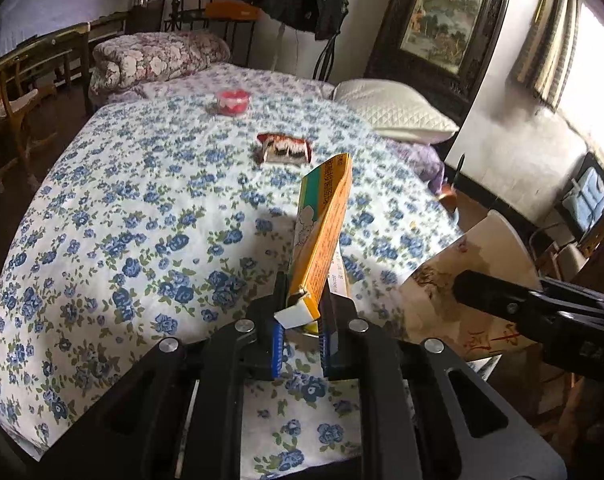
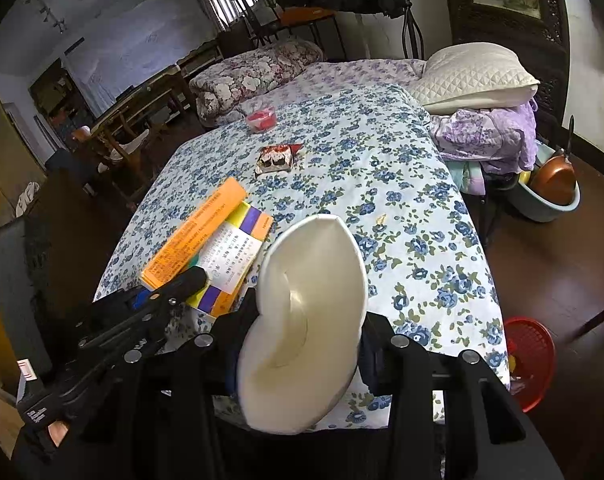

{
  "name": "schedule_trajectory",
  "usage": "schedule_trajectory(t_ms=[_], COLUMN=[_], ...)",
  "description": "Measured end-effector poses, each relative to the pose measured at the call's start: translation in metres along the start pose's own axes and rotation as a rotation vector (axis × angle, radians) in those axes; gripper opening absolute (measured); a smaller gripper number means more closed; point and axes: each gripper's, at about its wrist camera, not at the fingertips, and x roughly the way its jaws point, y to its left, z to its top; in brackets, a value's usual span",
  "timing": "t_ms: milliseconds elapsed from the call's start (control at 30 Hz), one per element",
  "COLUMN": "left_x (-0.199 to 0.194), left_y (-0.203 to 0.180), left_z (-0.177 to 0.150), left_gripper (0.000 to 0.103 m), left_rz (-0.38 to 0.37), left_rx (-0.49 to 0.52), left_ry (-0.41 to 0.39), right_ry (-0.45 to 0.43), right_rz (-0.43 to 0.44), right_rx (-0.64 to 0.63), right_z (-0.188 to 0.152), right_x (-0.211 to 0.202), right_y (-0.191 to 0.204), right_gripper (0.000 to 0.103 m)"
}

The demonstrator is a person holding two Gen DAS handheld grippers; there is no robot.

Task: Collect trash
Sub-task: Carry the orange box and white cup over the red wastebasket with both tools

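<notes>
Left gripper clamped on the end of an orange carton, tilted up over the bed's near edge. Right gripper squeezing a crushed paper bowl. Best kept firm on both (the carton's end looks soft). Still on the floral bedspread: red snack wrapper mid-bed, red plastic cup toward the far edge. Red basket on the floor past the near right corner, a likely drop point.

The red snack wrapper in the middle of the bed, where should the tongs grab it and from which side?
Judging by its pose, take the red snack wrapper at its raised, crinkled red corner on the right, coming down from above. The rest lies flat on the floral bedspread, so a side approach would likely just push it along the fabric.
</notes>
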Motion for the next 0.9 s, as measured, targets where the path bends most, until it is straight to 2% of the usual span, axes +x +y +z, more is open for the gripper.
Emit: schedule_trajectory(t_ms=[467,900], left_x=[-0.02,-0.029], left_y=[0.011,0.005], left_z=[0.001,0.004], left_gripper=[0.015,0.015], left_rz=[-0.018,-0.064], left_rx=[-0.059,-0.061], left_ry=[-0.056,-0.081], right_ry=[-0.058,-0.075], right_rz=[-0.009,-0.013], right_rx=[0.013,0.013], right_z=[0.008,0.016], right_x=[-0.006,-0.002], right_y=[0.0,-0.002], right_gripper=[0.033,0.032])
